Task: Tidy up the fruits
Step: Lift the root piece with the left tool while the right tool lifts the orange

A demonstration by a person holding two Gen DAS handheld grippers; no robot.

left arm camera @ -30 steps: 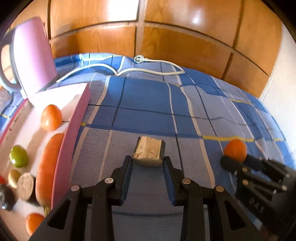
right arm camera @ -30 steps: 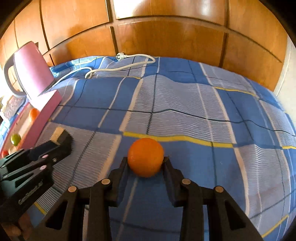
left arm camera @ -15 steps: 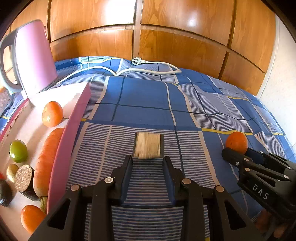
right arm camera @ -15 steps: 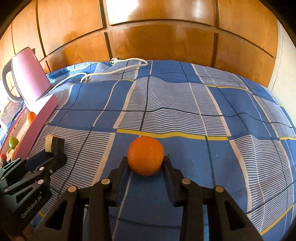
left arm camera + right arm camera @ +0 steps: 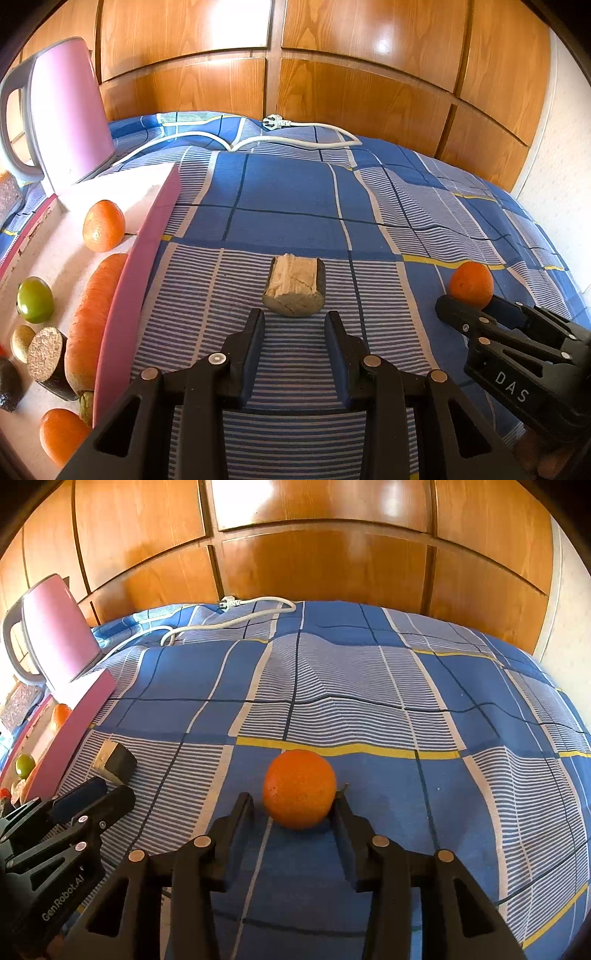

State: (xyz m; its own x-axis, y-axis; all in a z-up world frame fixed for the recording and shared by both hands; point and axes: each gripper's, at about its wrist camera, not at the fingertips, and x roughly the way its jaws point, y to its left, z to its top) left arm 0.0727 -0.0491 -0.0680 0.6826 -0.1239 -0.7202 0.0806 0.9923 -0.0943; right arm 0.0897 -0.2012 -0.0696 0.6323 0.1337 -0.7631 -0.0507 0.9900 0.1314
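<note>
An orange [image 5: 300, 788] rests on the blue checked cloth between the fingers of my right gripper [image 5: 293, 801]. Its jaws are opening: the left pad stands clear of the fruit and the right one is still at its side. A brown, cut-faced chunk [image 5: 295, 288] lies on the cloth just ahead of my left gripper [image 5: 293, 317], whose jaws are nearly together with nothing between them. The left wrist view shows the right gripper [image 5: 469, 304] and the orange [image 5: 471, 284] at the right. The right wrist view shows the left gripper [image 5: 110, 790] and the chunk [image 5: 114, 762] at the left.
A pink tray [image 5: 147, 251] at the left holds an orange [image 5: 103, 225], a carrot [image 5: 96, 317], a green fruit [image 5: 35, 299] and other pieces. A pink kettle [image 5: 70, 114] stands behind it. A white cable [image 5: 295, 136] lies by the wooden wall.
The right jaws have spread a little from the orange they were pressing. The brown chunk sat at the left fingertips a second ago and now lies slightly ahead of them.
</note>
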